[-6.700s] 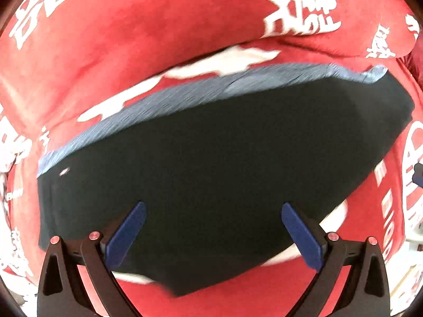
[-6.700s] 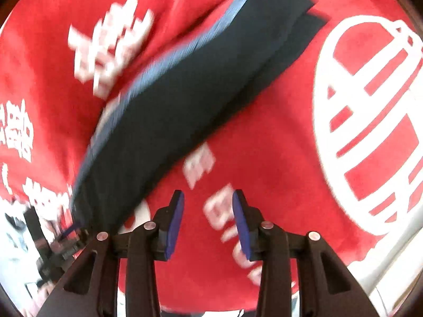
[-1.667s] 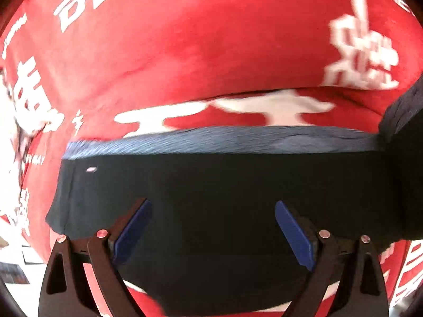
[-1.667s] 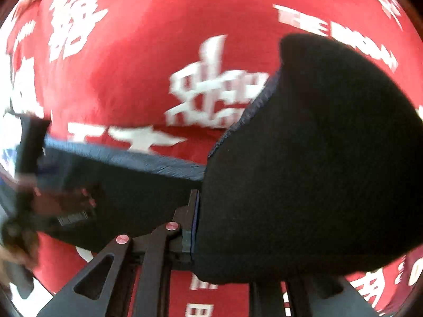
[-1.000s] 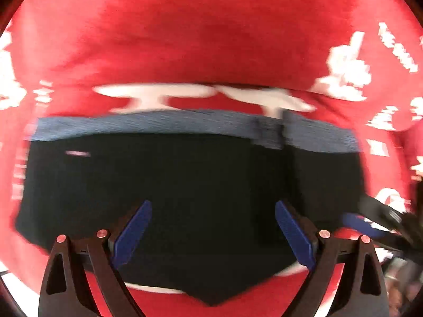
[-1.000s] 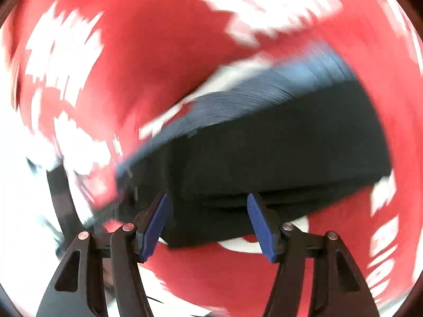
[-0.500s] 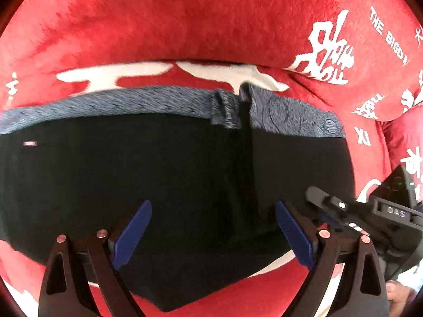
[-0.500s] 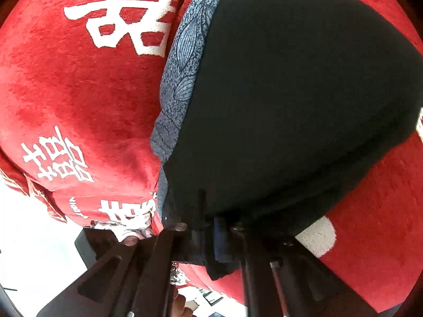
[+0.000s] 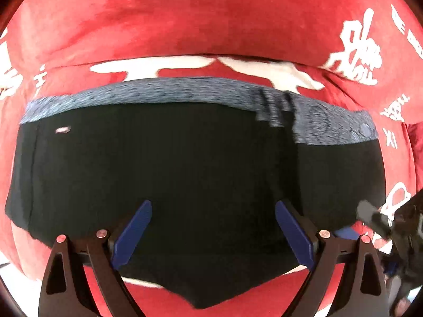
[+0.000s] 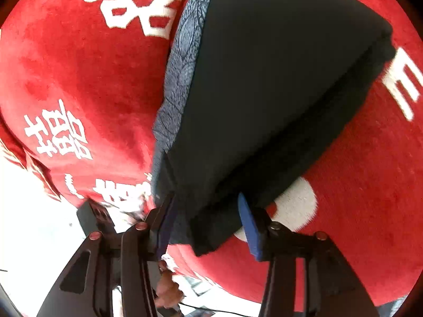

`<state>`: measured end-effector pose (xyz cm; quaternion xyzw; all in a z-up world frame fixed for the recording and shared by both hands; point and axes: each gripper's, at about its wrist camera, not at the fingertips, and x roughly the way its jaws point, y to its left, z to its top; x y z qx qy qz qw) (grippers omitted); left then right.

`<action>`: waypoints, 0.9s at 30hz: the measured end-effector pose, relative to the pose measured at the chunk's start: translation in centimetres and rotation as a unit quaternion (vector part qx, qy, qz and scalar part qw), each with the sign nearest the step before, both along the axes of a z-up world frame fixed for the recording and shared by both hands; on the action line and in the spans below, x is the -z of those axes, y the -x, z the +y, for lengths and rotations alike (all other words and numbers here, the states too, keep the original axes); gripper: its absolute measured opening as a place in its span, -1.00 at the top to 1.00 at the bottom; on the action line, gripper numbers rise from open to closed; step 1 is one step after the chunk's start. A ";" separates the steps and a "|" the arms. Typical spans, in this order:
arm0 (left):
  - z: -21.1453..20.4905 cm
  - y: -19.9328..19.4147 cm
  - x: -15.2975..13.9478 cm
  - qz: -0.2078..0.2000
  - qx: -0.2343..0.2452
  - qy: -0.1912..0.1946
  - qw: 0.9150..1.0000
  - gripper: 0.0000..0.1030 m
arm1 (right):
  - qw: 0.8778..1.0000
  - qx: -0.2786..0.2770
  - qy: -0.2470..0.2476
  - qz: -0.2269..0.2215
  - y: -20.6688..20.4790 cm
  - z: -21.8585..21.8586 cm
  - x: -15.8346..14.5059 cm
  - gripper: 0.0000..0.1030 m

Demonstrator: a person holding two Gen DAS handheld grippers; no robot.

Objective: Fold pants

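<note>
Black pants [image 9: 201,174] (blue-grey patterned waistband), folded, flat on red fabric

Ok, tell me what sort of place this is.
Probably a home, on a bed or sofa: black pants lie on a plush red blanket printed with white characters; pale floor beyond.

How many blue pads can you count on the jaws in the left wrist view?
2: one pad at lower left and one pad at lower right, set wide apart over the black pants. None looks hidden.

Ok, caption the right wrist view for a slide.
Open right gripper straddling the folded black pants on a red printed blanket.
</note>
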<state>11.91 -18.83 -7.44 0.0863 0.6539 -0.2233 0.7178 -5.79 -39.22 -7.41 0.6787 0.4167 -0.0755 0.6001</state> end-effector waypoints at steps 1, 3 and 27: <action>0.5 -0.2 -0.1 0.000 -0.005 -0.002 1.000 -0.86 | 1.000 0.001 -0.002 0.005 -0.3 0.0 0.4 0.00; 1.3 -0.4 -0.5 -0.003 -0.010 -0.006 1.000 -0.86 | 1.000 0.007 -0.013 0.012 -0.4 0.2 0.9 0.00; -2.5 1.3 -2.0 -0.034 0.012 -0.003 0.999 -0.86 | 0.997 -0.064 -0.005 0.042 -1.1 1.9 1.0 0.46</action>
